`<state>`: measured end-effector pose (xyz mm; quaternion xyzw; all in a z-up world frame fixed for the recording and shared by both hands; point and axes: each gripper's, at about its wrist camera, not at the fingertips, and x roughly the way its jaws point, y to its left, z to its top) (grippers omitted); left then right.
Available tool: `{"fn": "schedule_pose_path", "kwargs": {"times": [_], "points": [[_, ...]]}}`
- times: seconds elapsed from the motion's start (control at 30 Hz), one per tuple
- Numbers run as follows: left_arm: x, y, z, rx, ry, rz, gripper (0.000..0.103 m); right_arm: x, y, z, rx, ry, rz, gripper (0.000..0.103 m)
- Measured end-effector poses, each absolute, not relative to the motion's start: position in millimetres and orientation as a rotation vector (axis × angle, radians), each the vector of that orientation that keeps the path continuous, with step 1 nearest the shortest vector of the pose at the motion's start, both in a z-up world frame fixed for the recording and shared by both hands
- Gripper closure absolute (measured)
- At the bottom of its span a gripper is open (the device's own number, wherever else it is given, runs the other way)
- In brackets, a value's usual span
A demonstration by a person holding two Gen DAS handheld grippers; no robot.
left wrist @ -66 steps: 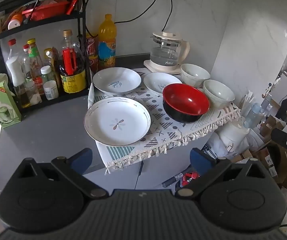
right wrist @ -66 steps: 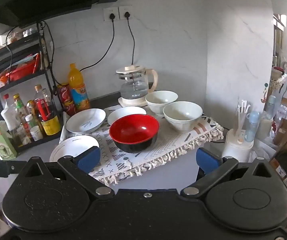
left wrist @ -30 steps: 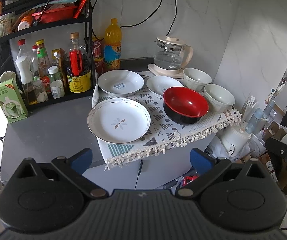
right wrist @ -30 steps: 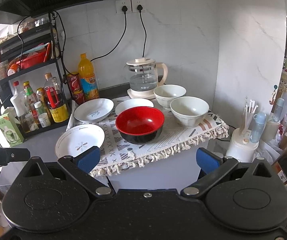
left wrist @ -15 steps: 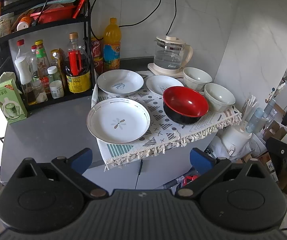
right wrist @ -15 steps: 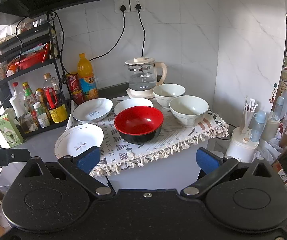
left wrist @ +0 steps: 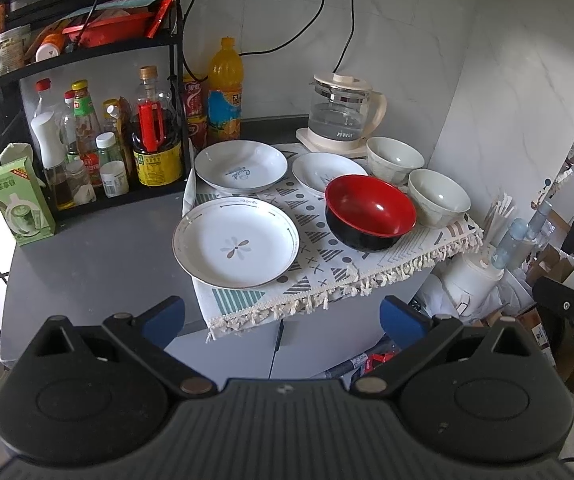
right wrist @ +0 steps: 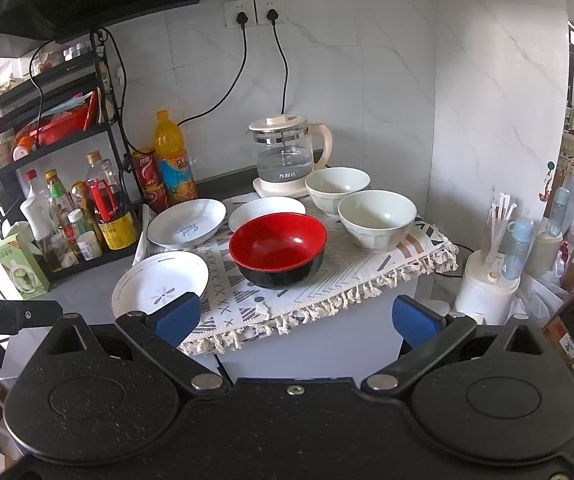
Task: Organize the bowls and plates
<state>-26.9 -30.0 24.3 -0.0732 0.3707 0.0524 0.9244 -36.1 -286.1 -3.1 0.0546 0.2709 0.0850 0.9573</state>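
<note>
Nothing moved; glossy round red bowl [left wrist: 370, 217] untouched.

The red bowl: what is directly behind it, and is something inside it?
Inside, the red bowl is empty. Behind it lies a small white plate, whose near edge the bowl's rim hides. Whether they touch cannot be seen.

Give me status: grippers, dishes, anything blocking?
Left gripper and right gripper open, empty, short of the counter. Three plates, red bowl, two pale bowls unstacked on the cloth. Kettle behind; approach clear.
</note>
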Motion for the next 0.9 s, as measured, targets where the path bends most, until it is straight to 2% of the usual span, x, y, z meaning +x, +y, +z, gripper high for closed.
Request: {"fn": "schedule_pose_path", "kwargs": {"times": [0.47, 0.9], "points": [[-14.5, -18.5, 12.1, -0.157, 0.797, 0.124, 0.001, -17.3, -280.0, -18.2, 0.127, 0.590, 0.181, 0.000], [43.0, -26.9, -1.1, -0.161, 0.816, 0.103, 0.000, 36.2, -296.9, -33.5, 0.170, 0.623, 0.162, 0.000]]}}
